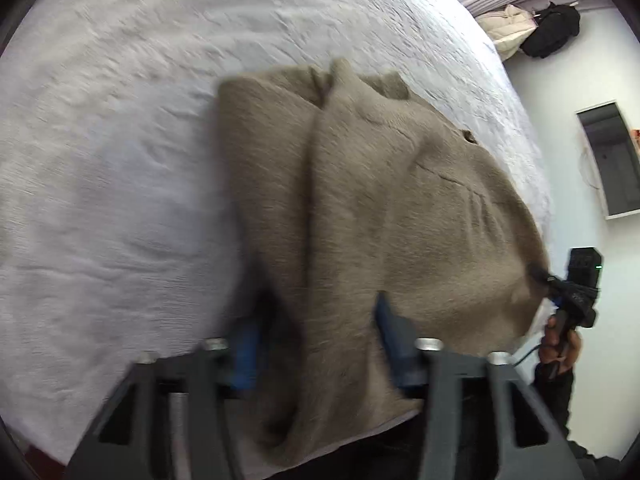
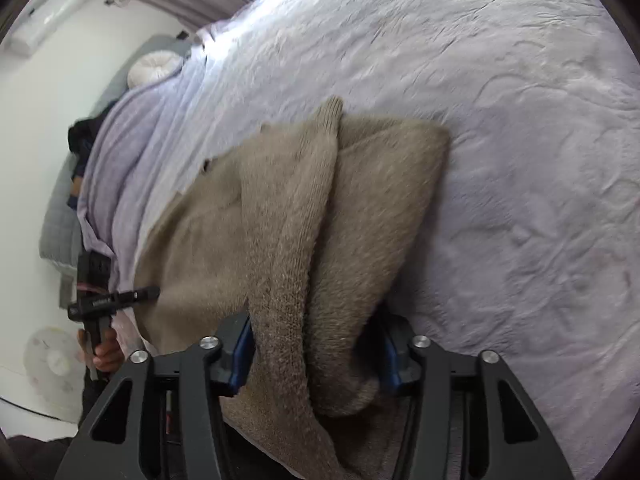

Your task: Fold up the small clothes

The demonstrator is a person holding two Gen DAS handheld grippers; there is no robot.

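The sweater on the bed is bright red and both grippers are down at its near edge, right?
Not quite. The sweater is tan, as both wrist views show. It does lie on the bed, with the left gripper and right gripper at its near edge.

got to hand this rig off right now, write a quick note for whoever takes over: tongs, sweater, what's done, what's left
Left tongs: open, near hem of the sweater between the pads, no clear pinch.
Right tongs: open, a thick bunch of the sweater's near edge between the pads.
Sweater: tan knit on the bed, near edge at the bed's edge.
Done: sides and a sleeve folded in lengthwise.
Left: re-grip the near edge with both tongs, fold it over toward the far end, flatten.
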